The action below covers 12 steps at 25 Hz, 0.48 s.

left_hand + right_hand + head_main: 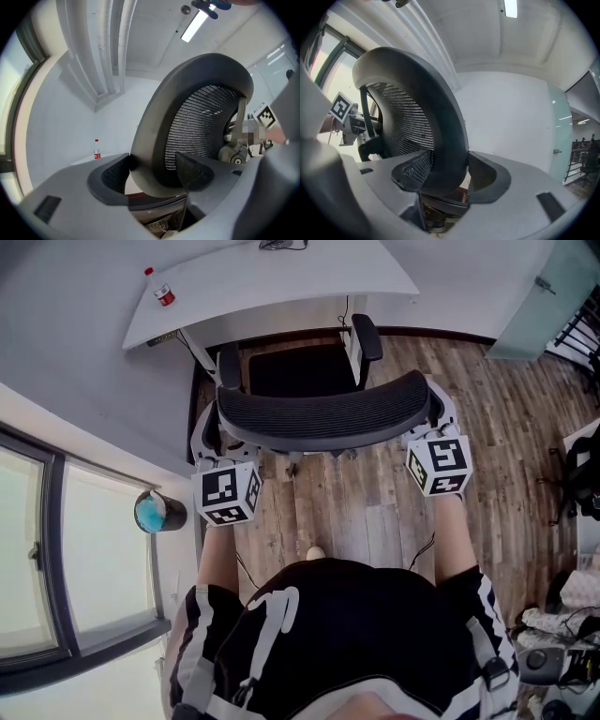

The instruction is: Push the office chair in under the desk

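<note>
My left tongs (152, 174) and right tongs (443, 176) pinch the black mesh office chair's (323, 413) back rim.
Armrests (366, 336) near the curved white desk's (281, 282) edge; small red-labelled bottle (162, 292) stands on it.

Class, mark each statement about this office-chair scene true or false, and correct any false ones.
1. The backrest has one edge between the jaws of the left hand-held gripper. True.
2. The right hand-held gripper hangs free with nothing between its jaws. False: its jaws are on the backrest's other edge.
3. The bottle on the desk lies on its side. False: it stands upright.
4. The floor is made of wooden planks. True.
5. The backrest is solid leather. False: it is mesh inside a frame.
</note>
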Motion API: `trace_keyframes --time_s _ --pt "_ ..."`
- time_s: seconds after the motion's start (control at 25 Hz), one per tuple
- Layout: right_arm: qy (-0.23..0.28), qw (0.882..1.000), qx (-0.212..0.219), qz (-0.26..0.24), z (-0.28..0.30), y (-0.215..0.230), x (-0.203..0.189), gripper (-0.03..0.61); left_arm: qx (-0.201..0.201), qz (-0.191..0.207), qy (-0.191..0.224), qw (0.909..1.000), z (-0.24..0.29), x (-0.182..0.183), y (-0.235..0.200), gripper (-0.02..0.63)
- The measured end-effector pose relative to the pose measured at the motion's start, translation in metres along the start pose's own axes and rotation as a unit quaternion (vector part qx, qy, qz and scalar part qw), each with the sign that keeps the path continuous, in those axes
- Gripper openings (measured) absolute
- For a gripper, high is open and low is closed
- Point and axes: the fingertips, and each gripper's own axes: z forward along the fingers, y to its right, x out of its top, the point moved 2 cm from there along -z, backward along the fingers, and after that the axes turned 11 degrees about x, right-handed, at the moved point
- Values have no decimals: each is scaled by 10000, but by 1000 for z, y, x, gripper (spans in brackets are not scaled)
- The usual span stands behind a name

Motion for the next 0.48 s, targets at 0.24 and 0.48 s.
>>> trace_keyframes --time_s 0.24,0.48 --pt "-22 10000 -64 17 22 10 0 242 -79 21 14 10000 24 -2 -6 308" --pt "39 9999 -149 19 38 20 -1 242 -181 50 9 9998 43 -2 -8 307"
